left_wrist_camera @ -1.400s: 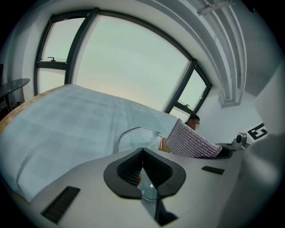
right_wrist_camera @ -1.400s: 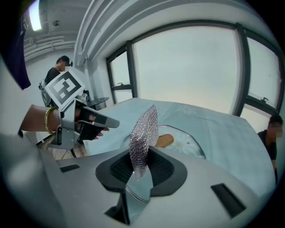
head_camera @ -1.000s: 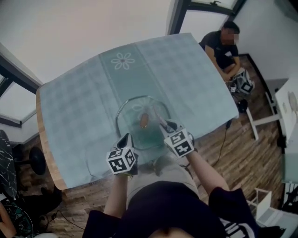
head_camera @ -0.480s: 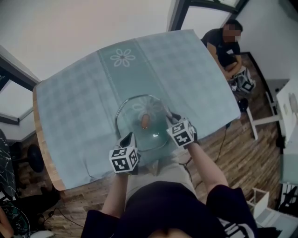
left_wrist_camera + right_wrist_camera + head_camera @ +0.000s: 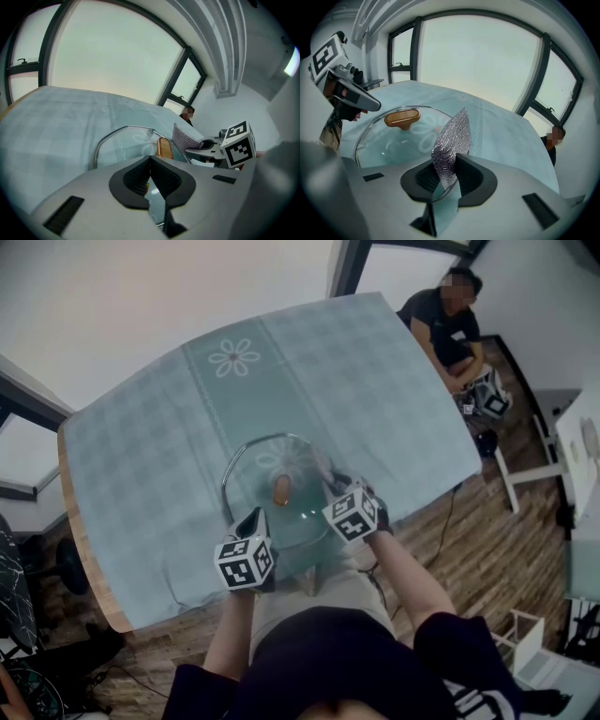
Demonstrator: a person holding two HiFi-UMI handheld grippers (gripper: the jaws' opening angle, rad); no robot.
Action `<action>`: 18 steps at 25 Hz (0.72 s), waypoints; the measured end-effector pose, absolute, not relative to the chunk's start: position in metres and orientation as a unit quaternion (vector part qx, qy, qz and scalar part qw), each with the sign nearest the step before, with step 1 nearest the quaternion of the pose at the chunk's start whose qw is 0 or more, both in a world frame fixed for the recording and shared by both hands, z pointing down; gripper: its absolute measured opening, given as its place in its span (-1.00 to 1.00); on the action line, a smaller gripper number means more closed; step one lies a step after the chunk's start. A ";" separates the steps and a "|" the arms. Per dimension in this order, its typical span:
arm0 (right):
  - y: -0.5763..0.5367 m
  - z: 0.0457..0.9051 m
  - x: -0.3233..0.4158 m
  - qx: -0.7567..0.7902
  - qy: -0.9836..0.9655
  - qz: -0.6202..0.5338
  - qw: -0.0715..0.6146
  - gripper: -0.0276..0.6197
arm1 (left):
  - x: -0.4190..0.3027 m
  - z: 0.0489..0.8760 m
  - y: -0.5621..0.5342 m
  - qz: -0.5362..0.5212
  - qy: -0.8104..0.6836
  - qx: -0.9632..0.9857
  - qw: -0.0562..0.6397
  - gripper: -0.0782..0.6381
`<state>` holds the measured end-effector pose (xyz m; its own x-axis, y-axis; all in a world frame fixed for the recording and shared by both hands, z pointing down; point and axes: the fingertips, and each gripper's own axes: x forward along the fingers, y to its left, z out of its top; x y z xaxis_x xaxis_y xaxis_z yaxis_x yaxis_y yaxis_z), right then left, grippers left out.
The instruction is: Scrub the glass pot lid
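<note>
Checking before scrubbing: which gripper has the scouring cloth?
The right gripper: its jaws clamp the silvery mesh cloth. The left gripper holds no cloth.

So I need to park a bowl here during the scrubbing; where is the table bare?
Bare cloth: beyond the glass lid around the flower motif, left of the lid to the table edge, and right of it toward the far corner. Crowded: the near edge, where left gripper and right gripper sit at the lid.

Table (image 5: 84, 545): wooden edge is showing along its left side. A pale teal checked tablecloth (image 5: 141, 456) is covering the top, with a white flower motif (image 5: 234, 359) toward the far end. A glass pot lid (image 5: 255, 498), metal-rimmed, is resting on the cloth near the front edge, its wooden knob (image 5: 280, 488) facing up.
</note>
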<state>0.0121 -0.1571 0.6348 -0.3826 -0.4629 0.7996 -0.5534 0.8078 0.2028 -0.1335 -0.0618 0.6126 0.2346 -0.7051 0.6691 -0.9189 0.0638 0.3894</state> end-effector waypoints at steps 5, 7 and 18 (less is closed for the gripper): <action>-0.146 0.637 0.011 0.296 -0.833 0.051 0.464 -0.66 | -0.131 0.615 -0.069 0.136 -0.601 0.674 0.407 -0.77; -0.140 0.638 0.013 0.295 -0.833 0.053 0.465 -0.66 | -0.129 0.615 -0.071 0.136 -0.600 0.675 0.407 -0.77; -0.113 0.639 0.016 0.308 -0.828 0.056 0.466 -0.66 | -0.120 0.613 -0.070 0.139 -0.586 0.689 0.404 -0.77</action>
